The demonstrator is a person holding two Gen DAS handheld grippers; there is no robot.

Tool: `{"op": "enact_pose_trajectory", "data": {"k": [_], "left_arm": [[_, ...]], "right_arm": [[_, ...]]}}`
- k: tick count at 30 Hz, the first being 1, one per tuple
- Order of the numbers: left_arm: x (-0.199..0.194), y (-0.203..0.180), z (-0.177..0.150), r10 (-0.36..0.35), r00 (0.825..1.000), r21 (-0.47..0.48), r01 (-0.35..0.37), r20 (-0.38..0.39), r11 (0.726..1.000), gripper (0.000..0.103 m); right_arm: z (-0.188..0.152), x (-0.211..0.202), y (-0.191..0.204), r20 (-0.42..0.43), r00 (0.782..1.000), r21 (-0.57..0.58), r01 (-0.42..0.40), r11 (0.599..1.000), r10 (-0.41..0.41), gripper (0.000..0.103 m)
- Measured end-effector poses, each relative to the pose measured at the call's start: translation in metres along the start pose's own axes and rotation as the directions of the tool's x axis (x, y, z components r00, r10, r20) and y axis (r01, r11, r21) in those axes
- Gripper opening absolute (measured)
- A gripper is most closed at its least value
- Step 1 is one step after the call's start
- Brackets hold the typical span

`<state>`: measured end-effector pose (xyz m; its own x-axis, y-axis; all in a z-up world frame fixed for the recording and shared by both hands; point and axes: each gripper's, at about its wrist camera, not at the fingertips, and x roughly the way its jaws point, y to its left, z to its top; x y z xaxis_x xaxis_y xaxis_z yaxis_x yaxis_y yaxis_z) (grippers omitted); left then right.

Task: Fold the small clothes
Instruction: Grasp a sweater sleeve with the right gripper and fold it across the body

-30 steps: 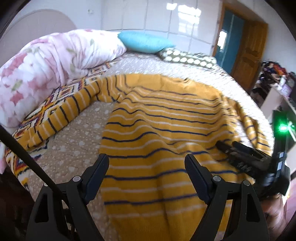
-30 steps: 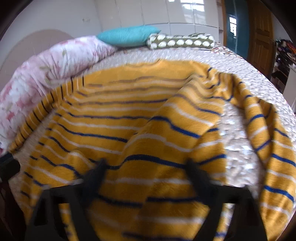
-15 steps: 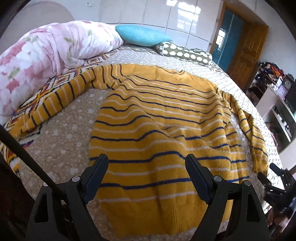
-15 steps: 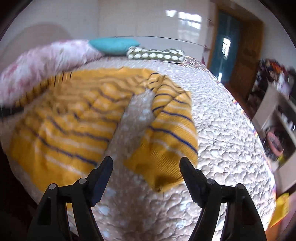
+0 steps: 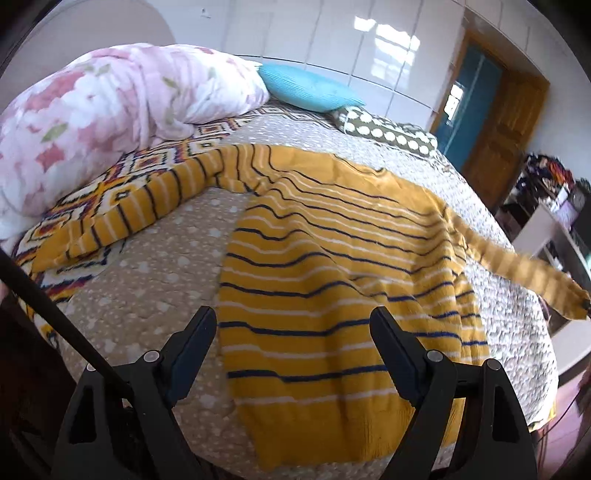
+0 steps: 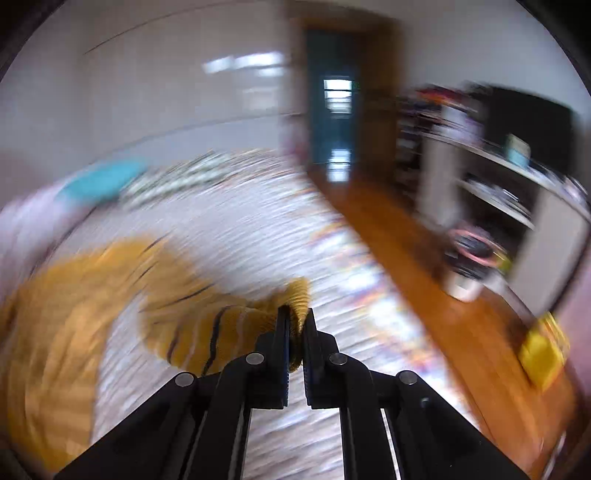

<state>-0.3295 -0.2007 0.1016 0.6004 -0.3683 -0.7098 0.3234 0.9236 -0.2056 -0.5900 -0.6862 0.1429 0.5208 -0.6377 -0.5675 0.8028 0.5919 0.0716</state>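
The right wrist view is smeared by motion blur: the bed (image 6: 258, 221), the shelves (image 6: 498, 192) and most of the yellow sweater (image 6: 74, 314) have no sharp detail there. In the left wrist view, the sweater's far sleeve (image 5: 517, 273) is blurred, and its cuff is cut off at the right edge. The things on the shelves there are too small to identify.

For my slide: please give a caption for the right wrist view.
Right gripper shut on the cuff of the yellow striped sweater above the bed.

White panelled wall (image 5: 314, 33) reflecting window light; wooden door (image 5: 495, 122) right; wooden floor (image 6: 424, 280); cluttered shelving (image 6: 491, 184); quilted bed (image 5: 155, 280).
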Motion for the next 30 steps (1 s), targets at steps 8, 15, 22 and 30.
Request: {"op": "enact_pose_trajectory", "data": {"k": [8,15,22,30], "left_arm": [[-0.007,-0.001,0.002,-0.029,1.000,0.015,0.029,0.007,0.999,0.084],[-0.018,0.010,0.000,-0.011,0.999,0.036,0.010,0.038,0.999,0.084],[-0.033,0.052,-0.003,0.020,0.996,-0.010,-0.019,0.092,1.000,0.084],[-0.050,0.116,-0.010,0.062,0.990,-0.111,-0.048,0.127,0.993,0.084]], "right_arm": [[0.051,0.030,-0.049,-0.085,0.996,0.194,0.044,0.980,-0.028,0.006],[0.048,0.053,0.118,-0.192,0.921,0.161,-0.310,0.937,0.338,0.006],[0.008,0.064,0.336,-0.327,0.759,0.047,-0.582,0.812,0.563,0.006],[-0.063,0.098,0.515,-0.483,0.649,-0.021,-0.679,0.733,0.588,0.006]]}}
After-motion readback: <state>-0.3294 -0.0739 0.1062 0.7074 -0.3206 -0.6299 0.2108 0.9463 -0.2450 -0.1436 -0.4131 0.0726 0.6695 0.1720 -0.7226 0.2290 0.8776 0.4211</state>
